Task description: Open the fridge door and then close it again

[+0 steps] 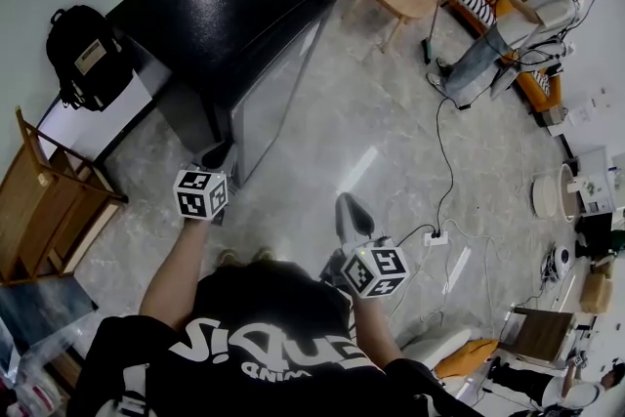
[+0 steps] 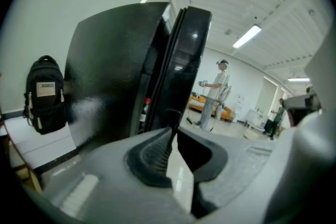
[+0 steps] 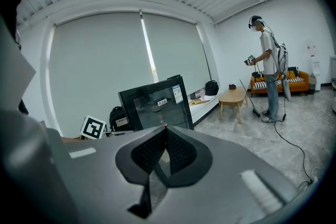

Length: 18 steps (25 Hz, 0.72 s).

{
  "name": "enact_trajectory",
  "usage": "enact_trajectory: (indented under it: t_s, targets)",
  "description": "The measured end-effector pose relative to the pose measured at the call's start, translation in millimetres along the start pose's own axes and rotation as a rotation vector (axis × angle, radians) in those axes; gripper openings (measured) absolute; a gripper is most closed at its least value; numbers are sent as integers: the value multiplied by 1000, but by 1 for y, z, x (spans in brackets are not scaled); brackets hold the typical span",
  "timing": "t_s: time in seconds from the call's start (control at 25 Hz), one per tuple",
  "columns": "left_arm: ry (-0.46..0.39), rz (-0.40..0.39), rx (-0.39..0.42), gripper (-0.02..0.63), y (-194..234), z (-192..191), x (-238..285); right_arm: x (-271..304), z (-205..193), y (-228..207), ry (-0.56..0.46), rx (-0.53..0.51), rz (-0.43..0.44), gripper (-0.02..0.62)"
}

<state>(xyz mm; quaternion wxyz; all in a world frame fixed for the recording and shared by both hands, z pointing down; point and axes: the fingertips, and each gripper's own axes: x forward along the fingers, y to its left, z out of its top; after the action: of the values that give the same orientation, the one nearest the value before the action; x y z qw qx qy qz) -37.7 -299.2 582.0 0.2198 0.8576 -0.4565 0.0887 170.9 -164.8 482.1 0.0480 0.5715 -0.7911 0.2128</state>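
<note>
We see the left gripper [image 2: 171, 131] with its jaws drawn nearly together, pinching the free edge of the fridge door [image 2: 185, 60], which stands a crack ajar (a red cap [image 2: 147, 103] shows through the gap). The black fridge [image 1: 220, 10] stands by the wall, near a backpack [image 1: 80, 54]. Our right gripper [image 3: 166, 130] hangs well apart from it, jaws pressed together on nothing.

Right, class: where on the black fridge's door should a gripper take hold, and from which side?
Take the fridge door by its free vertical edge, coming from the near side: it stands ajar, so that thin edge sticks clear of the cabinet.
</note>
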Motion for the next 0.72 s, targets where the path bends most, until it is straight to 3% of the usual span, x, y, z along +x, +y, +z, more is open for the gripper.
enact_trajectory:
  t_s: [0.12,0.2,0.44,0.72]
  targets:
    - [9,-81,57,30,-42,-11,5,-4,4,-2,-9,-7,-6,-3]
    - [-3,-100,35,25,-65,-17,8,-10,7,-5,-18,-17,-12,-3]
    - [-7,-103,14,18,-106,-29,18,-41,2,-30,-38,3,-84,-3]
    - [13,-101,11,17,-125,-31,24,-59,-2,-42,-42,18,-112,-3]
